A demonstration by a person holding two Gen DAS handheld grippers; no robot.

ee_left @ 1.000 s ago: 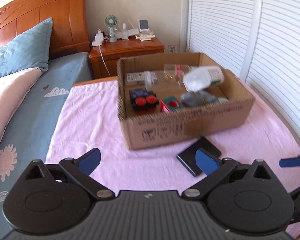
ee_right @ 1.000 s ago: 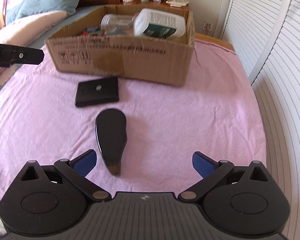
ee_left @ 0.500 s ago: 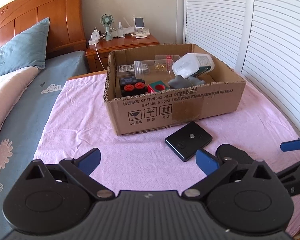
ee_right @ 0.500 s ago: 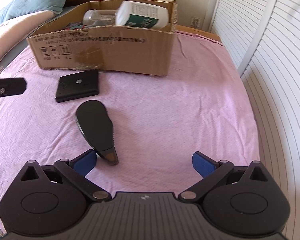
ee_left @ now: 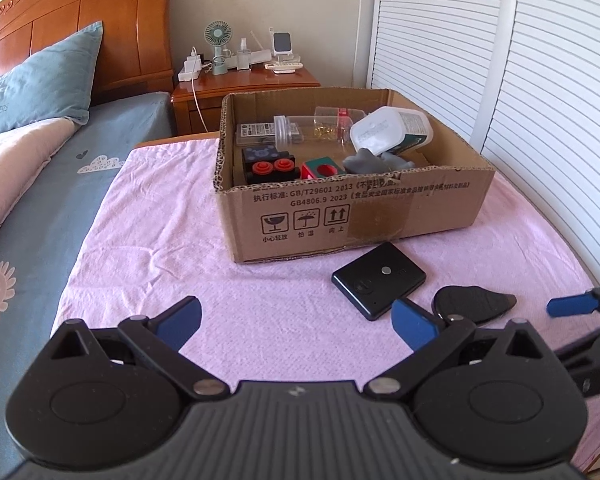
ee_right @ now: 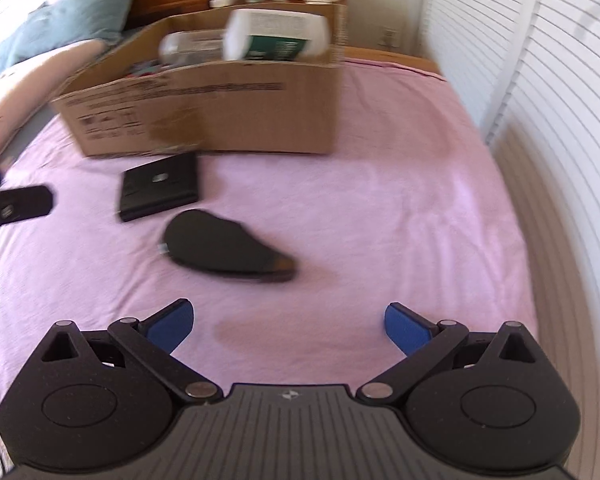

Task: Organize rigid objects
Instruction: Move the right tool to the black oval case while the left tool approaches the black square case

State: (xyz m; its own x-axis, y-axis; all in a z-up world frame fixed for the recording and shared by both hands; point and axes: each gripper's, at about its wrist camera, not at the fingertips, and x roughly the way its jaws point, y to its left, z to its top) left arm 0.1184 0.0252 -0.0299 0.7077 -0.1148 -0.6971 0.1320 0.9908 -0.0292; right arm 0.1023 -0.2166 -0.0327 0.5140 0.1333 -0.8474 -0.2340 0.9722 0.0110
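Left wrist view: left gripper [ee_left: 296, 322] spread wide, holding nothing, above the pink cloth [ee_left: 148, 240]. Cardboard box [ee_left: 364, 216] sits ahead of it, full of items; black square case [ee_left: 379, 280] lies just ahead-right of its right finger, in front of the box. Black teardrop-shaped object [ee_left: 472, 304] beside that finger. Right wrist view, blurred: right gripper [ee_right: 287, 326] also wide apart, empty; teardrop object [ee_right: 224, 246] just ahead of it, case [ee_right: 160, 190] further ahead-left.
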